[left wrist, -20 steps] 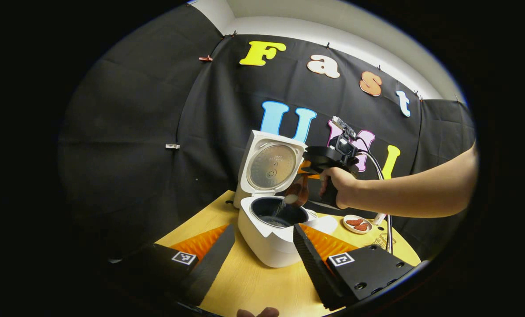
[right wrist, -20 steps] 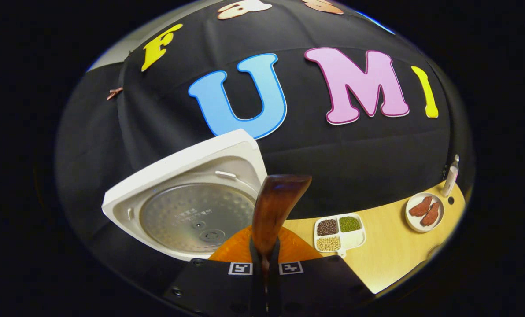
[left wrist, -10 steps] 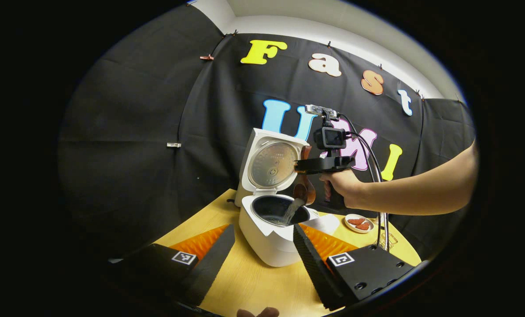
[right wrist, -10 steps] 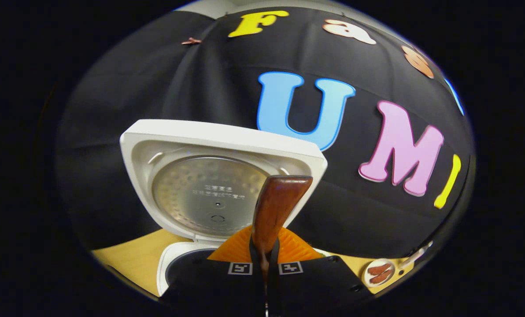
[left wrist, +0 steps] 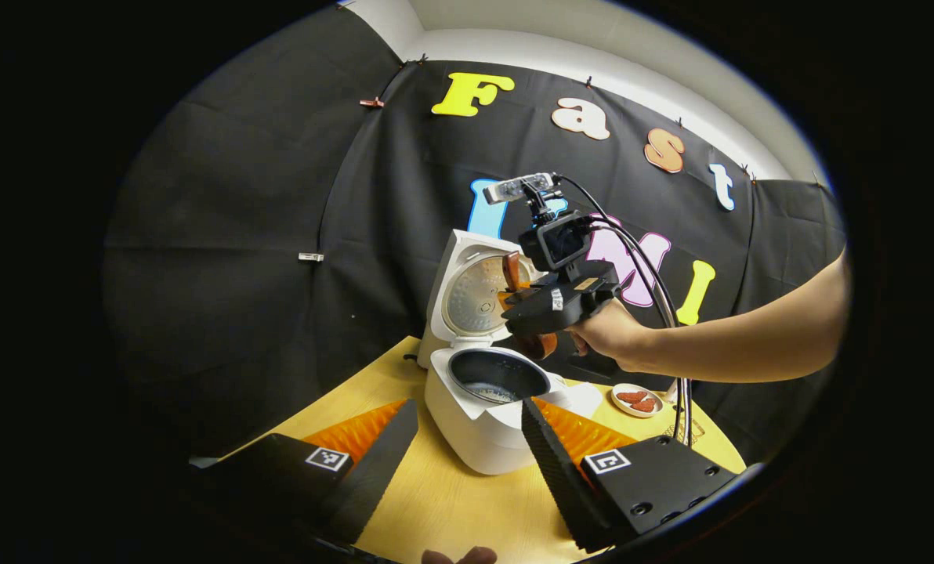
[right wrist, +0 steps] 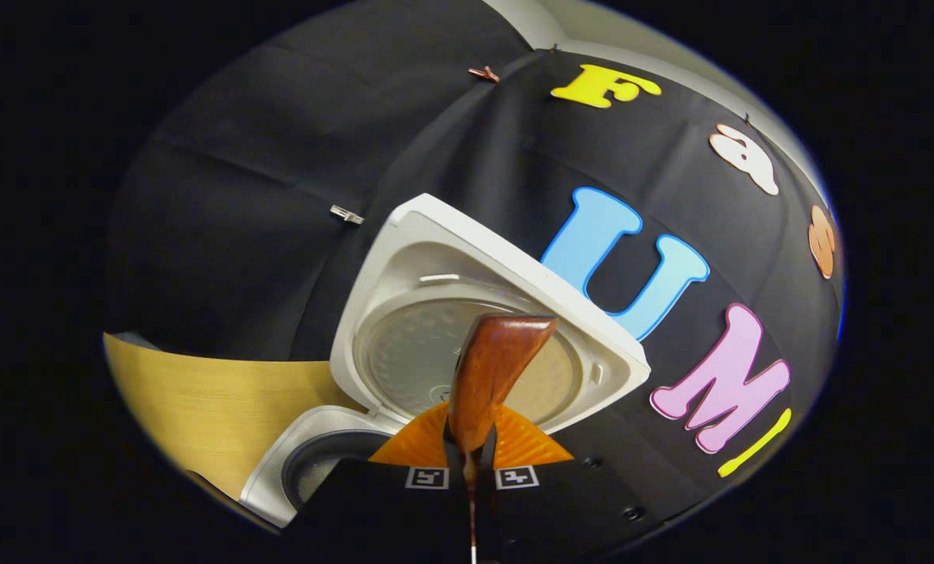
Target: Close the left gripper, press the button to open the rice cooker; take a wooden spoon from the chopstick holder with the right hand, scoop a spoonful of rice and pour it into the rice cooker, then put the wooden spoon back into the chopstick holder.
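Rolled further since half a second ago, rice stream gone. Right hand-held gripper (right wrist: 471, 458) clenched on wooden spoon (right wrist: 490, 376) over open rice cooker (left wrist: 483, 407), probably shaking off last grains. Left hand-held gripper (left wrist: 467, 462) parked apart, released.

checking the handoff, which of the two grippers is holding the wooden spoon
The right gripper, held by the hand above the open rice cooker, is shut on the wooden spoon. The left gripper is open, holding nothing.
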